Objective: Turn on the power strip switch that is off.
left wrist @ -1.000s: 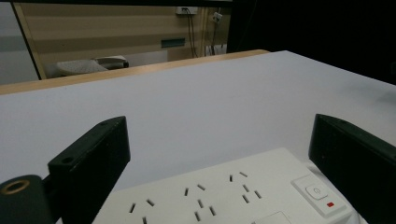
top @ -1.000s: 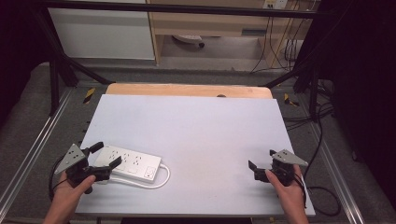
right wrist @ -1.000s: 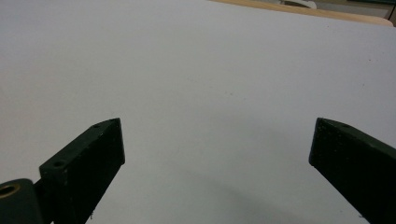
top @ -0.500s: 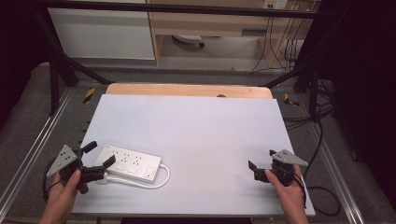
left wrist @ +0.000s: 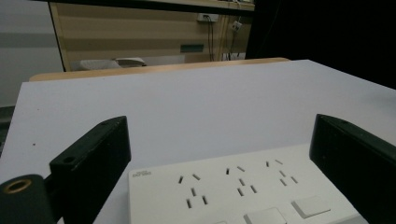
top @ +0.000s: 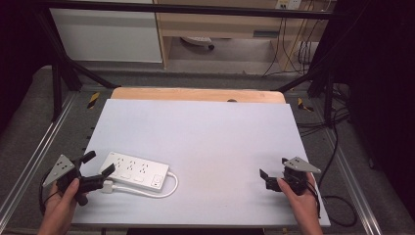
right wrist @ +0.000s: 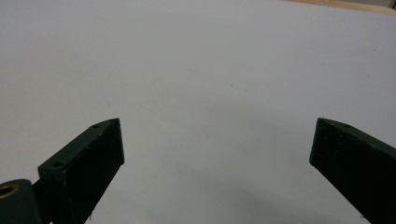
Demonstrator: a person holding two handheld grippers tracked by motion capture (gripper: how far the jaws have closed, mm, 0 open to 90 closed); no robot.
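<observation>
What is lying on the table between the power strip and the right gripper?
Nothing: in the high view the white table is bare between the power strip with its looped cord and the right gripper.

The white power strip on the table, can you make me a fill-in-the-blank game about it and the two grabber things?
1. The power strip lies near the ____ gripper.
2. The colour of the power strip is ____.
3. The jaws of the right gripper are ____, with nothing between them.
4. Each row of the strip's face has ____ sockets.

Missing words: left; white; open; three
</observation>
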